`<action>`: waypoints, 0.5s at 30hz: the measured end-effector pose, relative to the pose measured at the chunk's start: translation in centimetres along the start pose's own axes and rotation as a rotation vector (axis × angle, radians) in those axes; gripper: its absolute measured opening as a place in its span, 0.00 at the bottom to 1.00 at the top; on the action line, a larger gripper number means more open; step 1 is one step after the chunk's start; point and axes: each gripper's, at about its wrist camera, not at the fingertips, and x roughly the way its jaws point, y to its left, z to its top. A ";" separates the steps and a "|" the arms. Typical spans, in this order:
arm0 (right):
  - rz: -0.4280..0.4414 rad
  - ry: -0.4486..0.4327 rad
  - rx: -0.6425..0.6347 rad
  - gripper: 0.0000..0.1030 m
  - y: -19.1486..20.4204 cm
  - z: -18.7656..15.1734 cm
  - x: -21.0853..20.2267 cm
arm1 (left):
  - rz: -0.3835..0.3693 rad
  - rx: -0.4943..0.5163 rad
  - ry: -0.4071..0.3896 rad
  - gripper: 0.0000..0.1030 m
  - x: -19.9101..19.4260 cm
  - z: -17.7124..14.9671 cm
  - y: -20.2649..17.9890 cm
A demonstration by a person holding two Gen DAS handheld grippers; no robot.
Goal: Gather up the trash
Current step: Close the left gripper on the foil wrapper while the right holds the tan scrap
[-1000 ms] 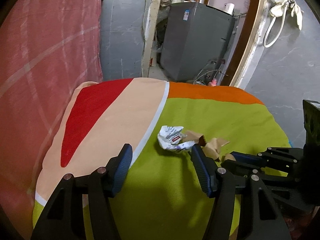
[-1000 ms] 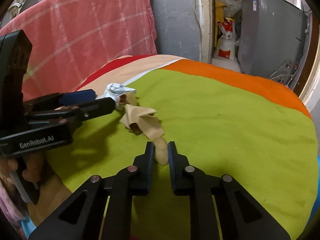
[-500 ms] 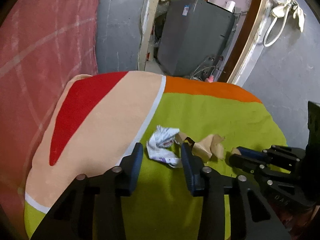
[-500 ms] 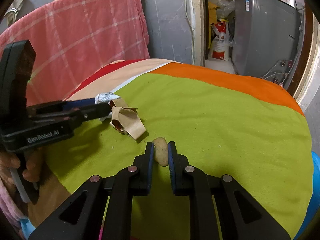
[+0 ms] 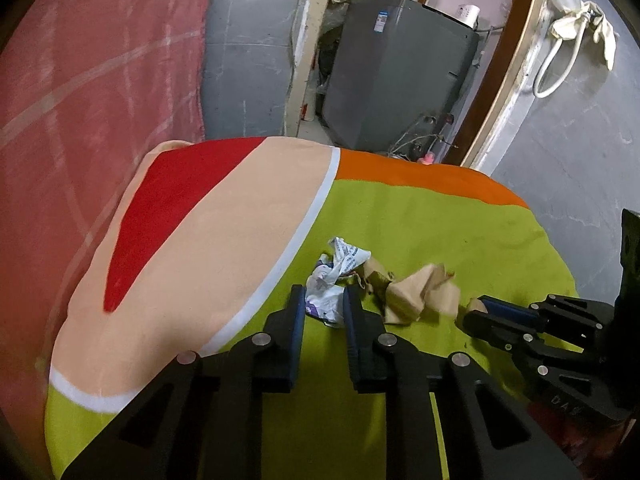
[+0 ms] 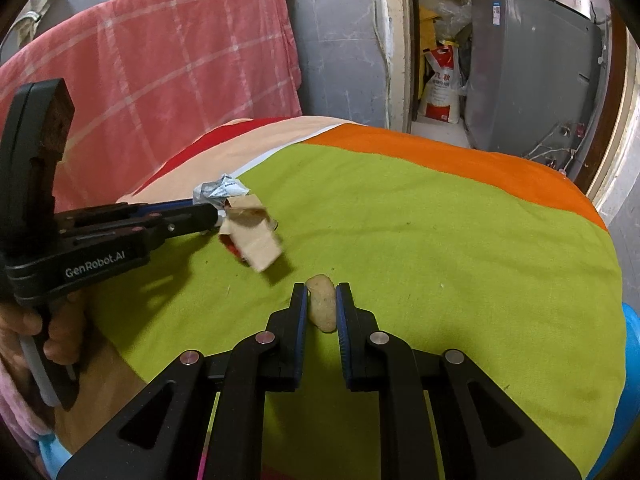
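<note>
A: Trash on the green, orange and red striped cloth (image 5: 420, 216): how will the crumpled white printed wrapper (image 5: 334, 280) handle?

B: Light, crinkly, springy, I'd judge. The left gripper (image 5: 323, 307) is closing on its near bunched end, pads touching it.

A: And the right gripper (image 6: 322, 305)?

B: Clenched on a small pale tan lump (image 6: 322, 305), firm-looking. Torn brown paper scraps (image 5: 420, 294) lie between them, thin and floppy.
</note>
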 end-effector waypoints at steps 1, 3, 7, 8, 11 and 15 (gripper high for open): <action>-0.001 -0.001 -0.006 0.12 0.1 -0.1 -0.2 | 0.004 -0.009 -0.001 0.15 -0.3 -0.2 0.1; -0.008 -0.007 -0.013 0.12 0.4 -0.3 -0.5 | 0.011 -0.024 -0.006 0.14 -0.8 -0.7 0.1; -0.016 -0.032 -0.022 0.12 0.7 -0.9 -1.3 | 0.038 -0.041 -0.023 0.14 -2.3 -2.0 -0.3; -0.015 -0.038 -0.020 0.12 0.8 -0.9 -1.4 | 0.044 -0.044 -0.029 0.14 -2.7 -2.3 -0.4; 0.006 -0.068 -0.006 0.12 0.9 -1.4 -2.2 | 0.062 -0.046 -0.048 0.14 -3.8 -3.4 -0.7; -0.002 -0.114 -0.008 0.12 1.3 -2.0 -3.6 | 0.052 -0.060 -0.065 0.13 -4.8 -4.1 -1.6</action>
